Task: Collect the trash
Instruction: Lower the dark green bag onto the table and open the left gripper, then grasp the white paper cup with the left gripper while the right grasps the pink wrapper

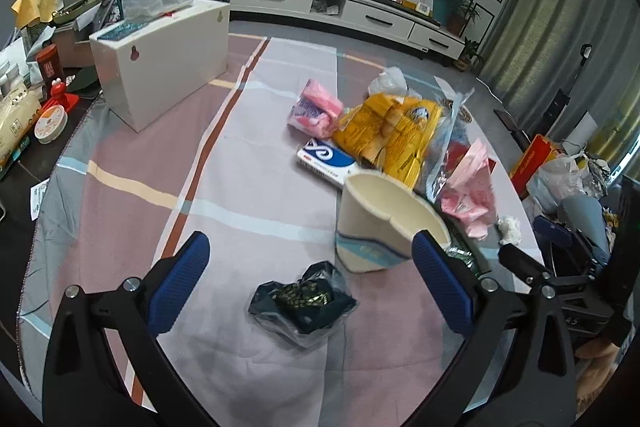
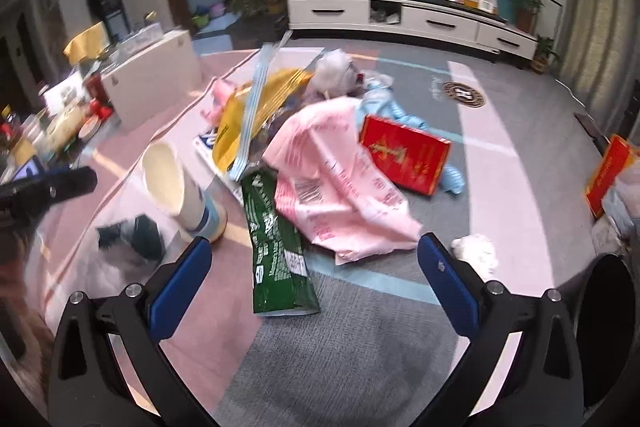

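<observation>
The left gripper point(image 1: 310, 281) hung wide apart and empty above the cloth-covered table point(image 1: 248, 187), its blue pads framing a dark crumpled wrapper point(image 1: 302, 301) in clear film that lay just below and between them. Just beyond the wrapper, near the right pad, stood a paper cup point(image 1: 386, 223), tilted with its mouth toward the camera. The right gripper point(image 2: 314, 277) was likewise spread wide and held nothing; a flattened green packet point(image 2: 276, 239) lay directly ahead between its fingers, with a large pink plastic bag point(image 2: 336, 179) partly overlapping the packet's far end. Further out sat the rest of the litter: a yellow bag point(image 2: 256, 115), a red box point(image 2: 404, 155), a blue-and-white carton point(image 1: 326, 159) and a small white crumpled wad point(image 2: 476, 251) near the right finger. A white box point(image 1: 164, 63) stood well apart at the table's far left.

Judging by this, the collecting was at an early stage, with nothing yet gripped and each gripper lined up on a first piece. No bin could be identified with certainty. The next move probably called for lowering the left gripper onto the dark wrapper and closing gently, since thin film would slip or crumple. The flat green packet would be harder to pinch off the cloth.
</observation>
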`<state>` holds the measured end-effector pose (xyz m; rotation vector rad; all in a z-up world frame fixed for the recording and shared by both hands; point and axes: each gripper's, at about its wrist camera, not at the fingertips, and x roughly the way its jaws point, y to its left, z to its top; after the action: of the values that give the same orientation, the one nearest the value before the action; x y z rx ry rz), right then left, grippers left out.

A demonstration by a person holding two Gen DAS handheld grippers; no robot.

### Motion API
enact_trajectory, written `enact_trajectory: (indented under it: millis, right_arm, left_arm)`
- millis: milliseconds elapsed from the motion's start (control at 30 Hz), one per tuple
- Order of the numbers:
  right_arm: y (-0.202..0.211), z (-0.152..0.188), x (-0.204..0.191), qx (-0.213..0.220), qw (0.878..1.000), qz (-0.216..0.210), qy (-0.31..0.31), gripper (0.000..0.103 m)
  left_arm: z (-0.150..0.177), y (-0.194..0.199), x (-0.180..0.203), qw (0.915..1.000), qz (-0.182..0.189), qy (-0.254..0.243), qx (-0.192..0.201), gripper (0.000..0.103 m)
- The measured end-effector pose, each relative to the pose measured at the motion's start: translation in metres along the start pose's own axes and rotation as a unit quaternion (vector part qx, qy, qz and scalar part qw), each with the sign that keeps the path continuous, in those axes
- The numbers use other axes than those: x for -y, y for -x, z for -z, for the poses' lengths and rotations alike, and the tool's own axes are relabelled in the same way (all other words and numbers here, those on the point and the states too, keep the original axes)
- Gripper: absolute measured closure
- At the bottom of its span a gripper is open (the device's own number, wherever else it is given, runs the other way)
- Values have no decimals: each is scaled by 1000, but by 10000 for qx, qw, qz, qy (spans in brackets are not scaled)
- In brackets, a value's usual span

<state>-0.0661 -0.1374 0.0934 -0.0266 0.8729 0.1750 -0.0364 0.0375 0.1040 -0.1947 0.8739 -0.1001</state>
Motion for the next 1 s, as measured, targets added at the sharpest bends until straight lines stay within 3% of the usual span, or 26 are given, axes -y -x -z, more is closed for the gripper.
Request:
enact_trajectory:
  millis: [167, 467, 600, 867, 1000]
  right_arm:
    - [24, -21, 1, 219, 9997, 10, -85, 3]
    - [59, -68, 1, 820, 9961, 243, -207, 3]
    - [59, -66, 2, 931, 9950, 284, -237, 3]
    - [40, -50, 3, 754, 9968, 171, -225, 3]
    - [35, -46, 8, 683, 9966, 108, -458, 3]
  left_arm:
    - [-17, 6, 10, 10000, -35, -21, 7, 3]
    - [-65, 17, 34, 9993, 292, 29, 225, 3]
    - [-62, 7, 32, 9991, 361, 180, 145, 3]
    - [-43, -18, 38, 9980, 607, 137, -109, 3]
    - [-38, -24, 42, 9990, 431, 32, -85, 3]
